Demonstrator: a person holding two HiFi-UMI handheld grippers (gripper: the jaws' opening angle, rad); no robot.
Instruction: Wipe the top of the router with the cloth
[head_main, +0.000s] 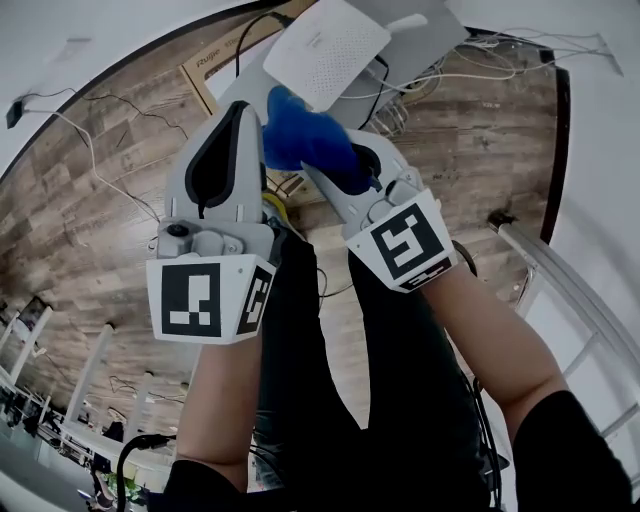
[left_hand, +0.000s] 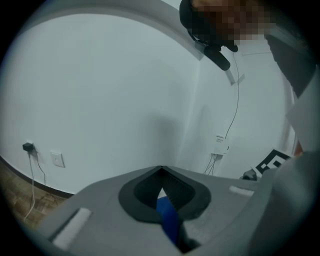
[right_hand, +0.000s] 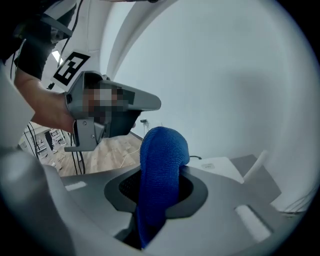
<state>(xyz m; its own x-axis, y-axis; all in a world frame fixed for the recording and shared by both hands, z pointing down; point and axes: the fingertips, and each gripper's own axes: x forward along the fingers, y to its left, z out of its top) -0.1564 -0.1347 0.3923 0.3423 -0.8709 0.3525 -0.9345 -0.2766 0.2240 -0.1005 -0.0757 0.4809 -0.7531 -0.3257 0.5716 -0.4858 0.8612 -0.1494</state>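
Right gripper view is showing us the right gripper (right_hand: 159, 172) with its fingers clamping the bunched blue cloth (right_hand: 160, 150); the left gripper (left_hand: 161, 172) is pinching a thin edge of it, fingers together; the cloth is hanging just beside the router (head_main: 325, 45); we are judging the wiping not yet begun.

Even, soft daylight, faint shadows, strong fisheye bending with dark vignetted corners, nearby parts blurred
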